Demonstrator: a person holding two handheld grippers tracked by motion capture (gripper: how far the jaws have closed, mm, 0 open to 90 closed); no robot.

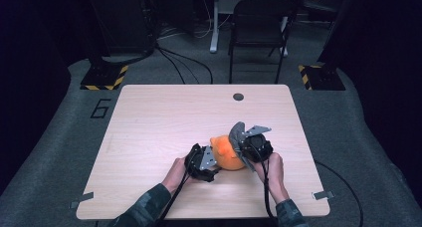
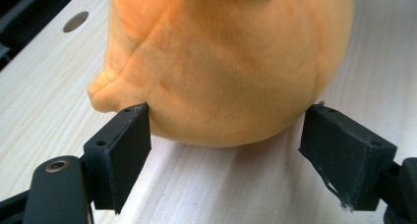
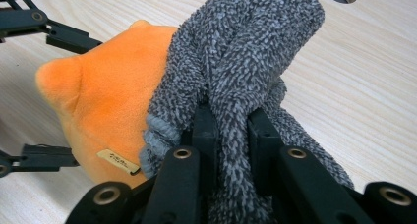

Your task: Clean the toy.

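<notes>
The grey fuzzy sock (image 3: pixel 246 57) was clamped by the right gripper (image 3: pixel 235 126) fingers for pulling over the round orange plush toy (image 2: pixel 221 62); the left gripper (image 2: pixel 223 140) fingers were spread apart astride the toy, not pressing it.

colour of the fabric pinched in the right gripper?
Speckled grey, a fuzzy sock beside the orange plush toy; the right gripper view shows it best.

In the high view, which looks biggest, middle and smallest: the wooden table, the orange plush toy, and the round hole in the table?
1. The wooden table, by far the biggest.
2. The orange plush toy.
3. The round hole, the smallest; it lies farther from the camera, but the gap is plain.
</notes>
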